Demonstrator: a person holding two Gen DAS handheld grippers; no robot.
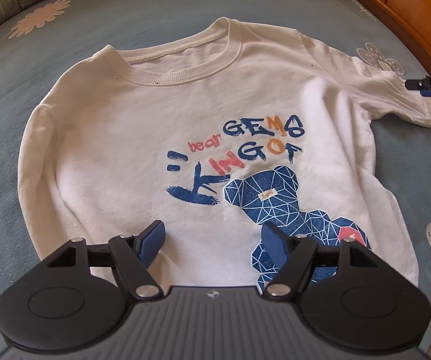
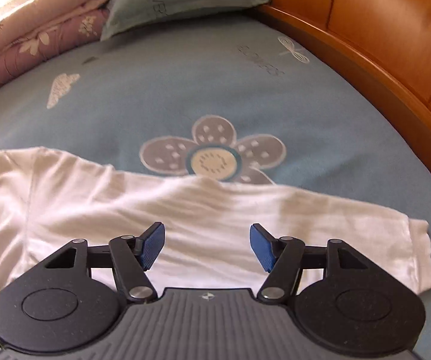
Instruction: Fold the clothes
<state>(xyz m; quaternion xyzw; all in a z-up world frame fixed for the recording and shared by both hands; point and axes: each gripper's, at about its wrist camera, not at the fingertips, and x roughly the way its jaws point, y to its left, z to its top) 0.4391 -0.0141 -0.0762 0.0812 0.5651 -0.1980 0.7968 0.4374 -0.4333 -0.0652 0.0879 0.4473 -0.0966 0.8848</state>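
On the bedsheet (image 1: 101, 21), a white T-shirt (image 1: 119, 138) lies flat, print up.

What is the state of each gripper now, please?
Left gripper: open, holding nothing, above the white T-shirt.
Right gripper: open, holding nothing, above the sleeve.

The T-shirt (image 1: 119, 138) is white, with blue, red and orange letters and a blue bear of white lines at 5 o'clock. The bedsheet (image 2: 185, 90) is grey-blue with pale flowers. The headboard (image 2: 395, 30) is orange-brown.
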